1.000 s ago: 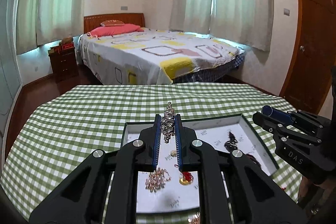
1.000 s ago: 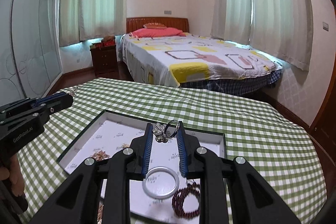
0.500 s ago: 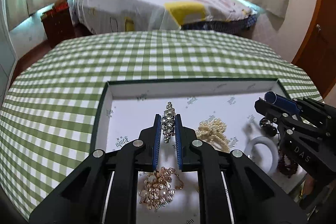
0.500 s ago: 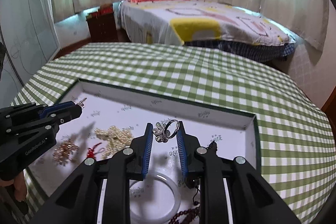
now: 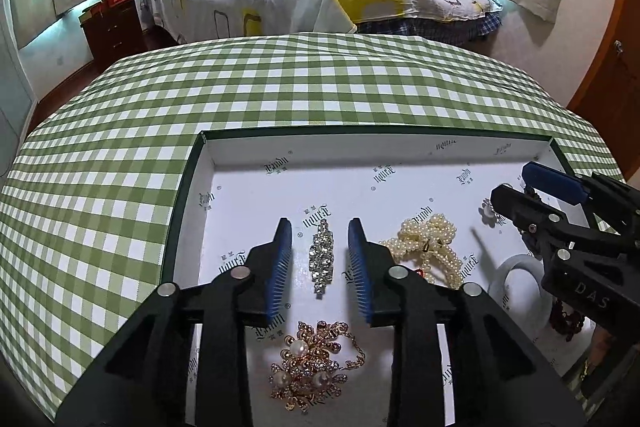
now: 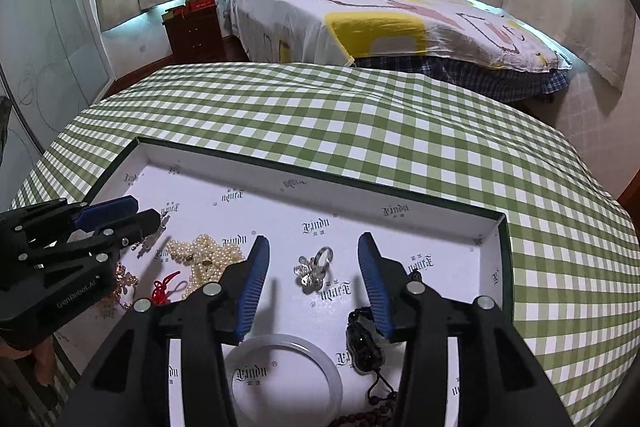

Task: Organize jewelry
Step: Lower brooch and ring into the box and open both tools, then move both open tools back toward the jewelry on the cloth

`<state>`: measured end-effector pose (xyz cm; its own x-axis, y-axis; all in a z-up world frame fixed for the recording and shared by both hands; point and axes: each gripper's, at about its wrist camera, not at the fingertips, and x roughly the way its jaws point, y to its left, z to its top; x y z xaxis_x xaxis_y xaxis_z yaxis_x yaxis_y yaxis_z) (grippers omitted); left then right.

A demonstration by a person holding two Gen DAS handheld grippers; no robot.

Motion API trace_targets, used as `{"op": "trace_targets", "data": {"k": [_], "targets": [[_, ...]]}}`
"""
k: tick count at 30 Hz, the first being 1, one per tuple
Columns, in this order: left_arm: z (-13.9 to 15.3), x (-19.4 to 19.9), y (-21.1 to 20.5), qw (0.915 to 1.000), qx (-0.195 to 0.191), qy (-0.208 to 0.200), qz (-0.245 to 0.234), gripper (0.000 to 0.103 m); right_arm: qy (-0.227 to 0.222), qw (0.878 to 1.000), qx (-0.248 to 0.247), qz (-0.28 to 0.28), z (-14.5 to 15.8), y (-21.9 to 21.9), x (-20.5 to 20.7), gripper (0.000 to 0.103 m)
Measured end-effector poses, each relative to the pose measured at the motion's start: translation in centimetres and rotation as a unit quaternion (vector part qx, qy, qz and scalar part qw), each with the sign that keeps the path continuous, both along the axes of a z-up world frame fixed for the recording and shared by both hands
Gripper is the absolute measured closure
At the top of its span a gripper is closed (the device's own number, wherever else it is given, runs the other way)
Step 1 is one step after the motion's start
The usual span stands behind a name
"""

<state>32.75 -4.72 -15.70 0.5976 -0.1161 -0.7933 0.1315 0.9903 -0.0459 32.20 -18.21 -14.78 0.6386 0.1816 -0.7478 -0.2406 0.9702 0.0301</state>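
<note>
Left wrist view: left claw [image 5: 320, 259] released, jaws just opening, rhinestone hair clip [image 5: 322, 255] lying free between pads on tray [image 5: 192, 179] floor. Clip light, stiff, slippery; best pinched across narrow sides. Right claw [image 6: 314, 275] likewise just opening, released; crystal ring [image 6: 315, 267] loose between pads, tiny, rolls easily. Pearl strand [image 5: 432, 247] beside, limp.

left tongs [image 5: 320, 259]: black angular linkage arms | ribbed blue pads | round silver screw heads | white "GenRobot.AI" lettering on side, lower left of right wrist view || right tongs [image 6: 314, 277]: same black build, blue pads, silver screws | white "DAS" lettering
</note>
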Motion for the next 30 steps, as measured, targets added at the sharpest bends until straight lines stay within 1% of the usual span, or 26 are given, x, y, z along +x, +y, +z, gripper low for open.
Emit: {"op": "trace_targets", "data": {"k": [1, 2, 3, 6, 11, 13, 15, 17, 22, 25, 30], "targets": [[0.1, -0.1, 0.0, 1.0, 0.0, -0.002, 0.001, 0.067, -0.002, 1.0, 0.001, -0.001, 0.1, -0.2, 0.0, 0.055], [0.2, -0.3, 0.1, 1.0, 0.0, -0.004, 0.001, 0.06, -0.006, 1.0, 0.002, -0.003, 0.1, -0.2, -0.1, 0.054], [0.3, -0.3, 0.0, 1.0, 0.0, -0.008, 0.003, 0.057, -0.01, 1.0, 0.003, -0.004, 0.3, -0.3, -0.1, 0.053], [1.0, -0.9, 0.0, 0.9998, 0.0, -0.019, 0.004, 0.055, -0.025, 1.0, 0.003, -0.009, 0.8, -0.7, -0.7, 0.049], [2.4, -2.5, 0.2, 0.9991, -0.016, -0.038, 0.007, 0.046, -0.043, 0.999, 0.006, -0.015, 1.6, -1.1, -2.0, 0.045], [3.0, -3.3, 0.3, 0.9987, -0.019, -0.048, 0.008, 0.045, -0.052, 0.998, 0.006, -0.018, 2.0, -1.2, -2.7, 0.044], [3.8, -4.5, 0.4, 0.9976, -0.026, -0.064, 0.01, 0.043, -0.064, 0.998, 0.007, -0.02, 2.5, -1.5, -3.8, 0.043], [4.6, -5.7, 0.5, 0.996, -0.033, -0.082, 0.014, 0.039, -0.075, 0.997, 0.008, -0.024, 3.1, -1.7, -4.7, 0.043], [6.5, -9.0, 0.7, 0.9907, -0.036, -0.13, 0.02, 0.038, -0.1, 0.994, 0.01, -0.033, 4.3, -2.1, -7.2, 0.041], [7.2, -10.6, 0.8, 0.9892, -0.034, -0.141, 0.02, 0.038, -0.112, 0.993, 0.011, -0.039, 4.9, -2.5, -8.7, 0.039], [7.9, -12.5, 0.9, 0.9882, -0.033, -0.148, 0.02, 0.038, -0.122, 0.991, 0.017, -0.05, 5.7, -3.3, -10.9, 0.039]]}}
